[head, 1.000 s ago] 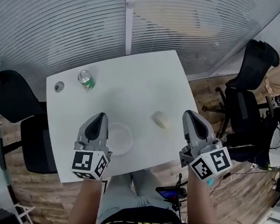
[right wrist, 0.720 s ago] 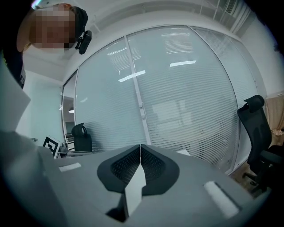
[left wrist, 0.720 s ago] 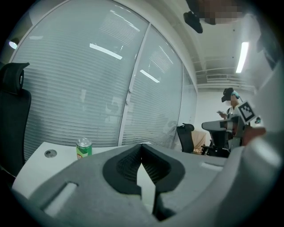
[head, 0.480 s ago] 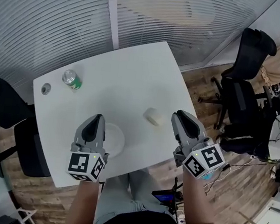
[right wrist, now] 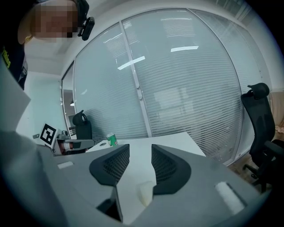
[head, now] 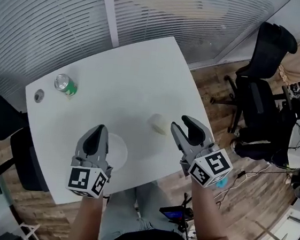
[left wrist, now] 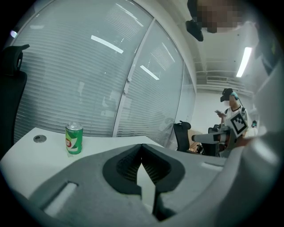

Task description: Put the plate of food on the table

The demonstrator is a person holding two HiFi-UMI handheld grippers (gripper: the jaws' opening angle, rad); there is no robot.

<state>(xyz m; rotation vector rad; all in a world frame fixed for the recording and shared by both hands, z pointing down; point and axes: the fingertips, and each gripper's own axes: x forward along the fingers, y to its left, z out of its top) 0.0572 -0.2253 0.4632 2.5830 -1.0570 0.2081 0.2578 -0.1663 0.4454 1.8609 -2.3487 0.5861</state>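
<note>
Already the white plate (head: 117, 151) sits on the table (head: 139, 72), lower left, partly under the clenched, empty left gripper (head: 98, 132). A pale food lump (head: 159, 124) lies to its right, just ahead of the right gripper (head: 184, 125), whose jaws have just been opening and grip nothing. The green can (head: 65, 84) stands clear, upper left.

Slatted blinds behind glass walls (head: 54, 20) fill the far side. Black office chairs (head: 259, 102) stand on wood-plank floor (head: 253, 204). A ceiling strip light (left wrist: 244, 62) glows.

Bright, even office light; strong fisheye distortion
</note>
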